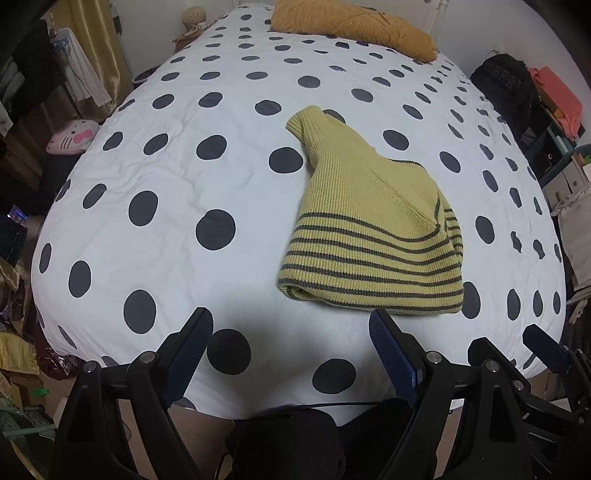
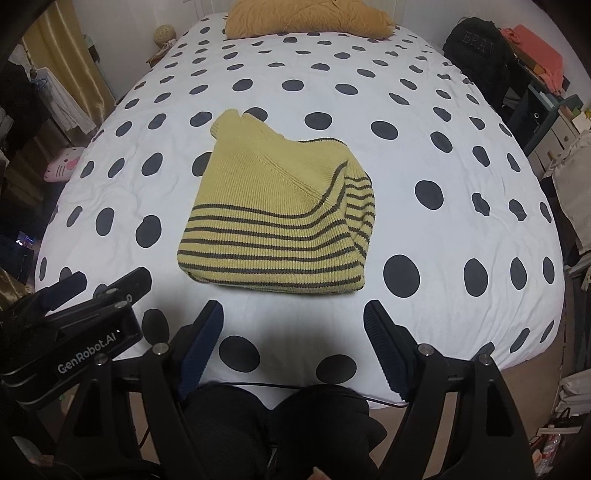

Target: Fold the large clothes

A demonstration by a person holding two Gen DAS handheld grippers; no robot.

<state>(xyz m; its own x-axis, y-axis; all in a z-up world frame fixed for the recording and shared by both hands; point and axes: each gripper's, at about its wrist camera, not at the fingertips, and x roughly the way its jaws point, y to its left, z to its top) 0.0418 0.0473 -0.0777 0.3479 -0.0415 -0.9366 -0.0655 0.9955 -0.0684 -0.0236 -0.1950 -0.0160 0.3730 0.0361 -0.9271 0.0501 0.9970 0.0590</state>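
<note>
At the far left, off the bed's edge, a pink cat-face plush lies beside hanging clothes. The left gripper hovers over the near edge of the bed, its two blue-padded fingers spread wide apart with nothing between them but polka-dot cover. To its right lies the yellow striped sweater, folded into a compact bundle on the white dotted cover, plain ribbed part toward the far side and dark stripes toward the near edge; one cuffed sleeve end sticks out at its far left corner. In the right wrist view the same sweater sits just beyond the right gripper, whose fingers also stand wide apart and hold nothing. Neither gripper touches the garment. A mustard pillow rests at the head of the bed, and a black backpack stands off the right side
</note>
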